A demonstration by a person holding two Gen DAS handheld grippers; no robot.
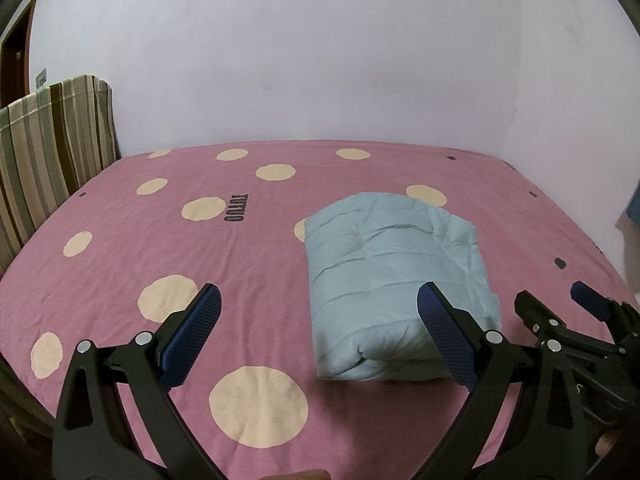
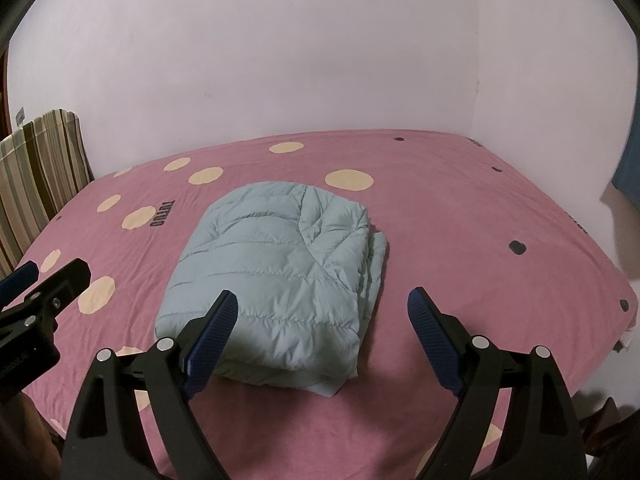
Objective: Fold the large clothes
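Left wrist view: the left claw point(image 1: 318, 304) hangs above the near part of the bed point(image 1: 120, 216), its jaws wide apart with nothing between the blue pads point(image 1: 192, 332); the pale blue quilted jacket point(image 1: 384, 280) lies to the right of its line of sight, a compact rectangular bundle resting flat on the pink spotted bed sheet, with its rounded fold edge toward the camera. The right claw point(image 1: 552, 304) enters at the lower right edge, just beside the bundle's near right corner, apparently without touching it. Right wrist view: the right claw point(image 2: 324, 306) is likewise spread open and empty, poised over the near edge of the jacket point(image 2: 280, 264); the left claw point(image 2: 44, 276) shows at the left margin, clear of the cloth. Here the garment's stacked layers are visible along its right side and near right corner, the quilting lines run across the top, and the top panel carries a diagonal crease. Judged from this arrangement, the folding appears finished or nearly so, both tools having let go. Any further move would call only for squaring the loose right-hand layers, or withdrawing without dragging the padded, springy bundle open.
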